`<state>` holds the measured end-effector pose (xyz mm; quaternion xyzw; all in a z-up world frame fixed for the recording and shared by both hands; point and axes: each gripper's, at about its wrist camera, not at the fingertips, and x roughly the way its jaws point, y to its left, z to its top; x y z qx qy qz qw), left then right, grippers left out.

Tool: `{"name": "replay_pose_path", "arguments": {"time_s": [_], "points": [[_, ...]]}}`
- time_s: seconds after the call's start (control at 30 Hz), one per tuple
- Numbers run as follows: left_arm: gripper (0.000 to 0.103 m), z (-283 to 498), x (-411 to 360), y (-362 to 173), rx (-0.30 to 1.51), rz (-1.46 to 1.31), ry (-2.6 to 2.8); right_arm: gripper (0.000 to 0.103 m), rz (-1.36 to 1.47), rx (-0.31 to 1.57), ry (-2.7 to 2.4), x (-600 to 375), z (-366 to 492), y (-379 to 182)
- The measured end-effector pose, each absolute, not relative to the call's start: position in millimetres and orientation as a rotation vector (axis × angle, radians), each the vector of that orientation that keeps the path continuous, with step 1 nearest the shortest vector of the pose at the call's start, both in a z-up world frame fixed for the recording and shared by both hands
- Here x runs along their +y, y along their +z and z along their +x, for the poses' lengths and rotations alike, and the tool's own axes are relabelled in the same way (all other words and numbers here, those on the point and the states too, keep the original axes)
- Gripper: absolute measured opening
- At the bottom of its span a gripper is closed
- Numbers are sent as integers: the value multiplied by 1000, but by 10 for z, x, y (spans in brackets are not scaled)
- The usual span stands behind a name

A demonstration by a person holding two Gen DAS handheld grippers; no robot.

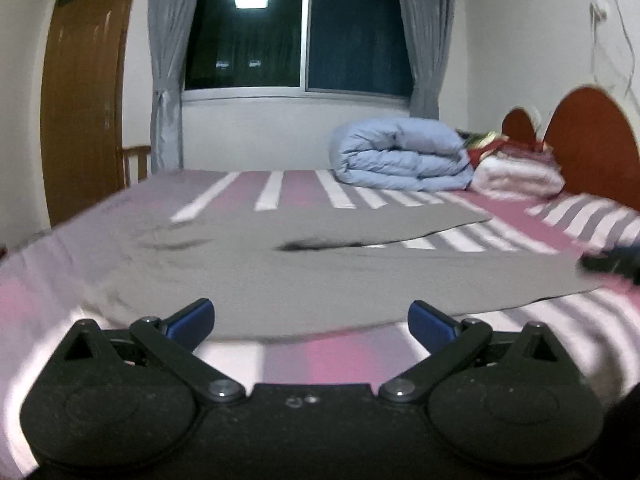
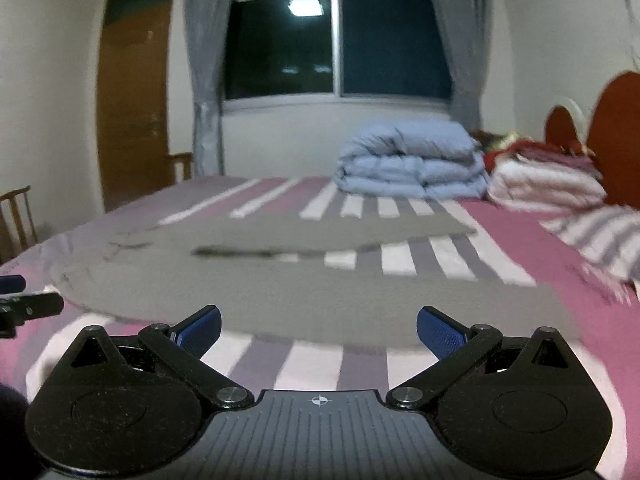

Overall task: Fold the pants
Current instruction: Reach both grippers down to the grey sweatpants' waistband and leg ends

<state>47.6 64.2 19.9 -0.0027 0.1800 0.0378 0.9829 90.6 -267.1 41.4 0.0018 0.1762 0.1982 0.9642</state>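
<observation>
Holding both tongs low over the near edge of the bed point(image 1: 304, 360), I have the grey pants point(image 1: 280, 272) spread flat just ahead of them, waist to the left and the two legs running off to the right with a gap of striped sheet between them. My left tongs point(image 1: 310, 320) stand wide apart and grip nothing; my right tongs point(image 2: 318, 328) are just as wide and just as bare. Neither pair touches the cloth. In the right wrist view the left tongs show as a dark tip at the left edge. Beyond the pants sits a folded blue quilt point(image 1: 400, 156), and beside it a pile of white and red bedding point(image 1: 516, 172) against the red headboard point(image 1: 592, 140). Behind are a dark window point(image 1: 296, 36), grey curtains point(image 1: 166, 60) and a wooden door point(image 1: 84, 92). Nothing lies between my tongs and the pants.
</observation>
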Motion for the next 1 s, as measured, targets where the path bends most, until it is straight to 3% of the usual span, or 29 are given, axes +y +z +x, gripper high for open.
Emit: {"name": "replay_pose_path", "arguments": {"time_s": [0.3, 0.47, 0.5, 0.57, 0.6, 0.73, 1.0], "points": [[97, 1419, 1822, 780, 382, 46, 161, 103, -39, 272, 518, -2300, 2012, 1092], [94, 1995, 2342, 765, 436, 170, 153, 102, -72, 271, 608, -1755, 2720, 1279], [85, 2099, 2442, 708, 454, 184, 147, 98, -85, 282, 633, -1616, 2879, 1264], [70, 2406, 2707, 580, 529, 193, 143, 61, -134, 324, 678, -1303, 3215, 1174], [68, 2538, 2821, 519, 554, 188, 151, 58, -153, 355, 695, -1158, 3398, 1109], [77, 2963, 3206, 262, 595, 147, 197, 58, -203, 397, 753, -672, 4006, 787], [72, 3800, 3778, -209, 702, 136, 220, 58, -279, 493, 777, 222, 5160, 56]]}}
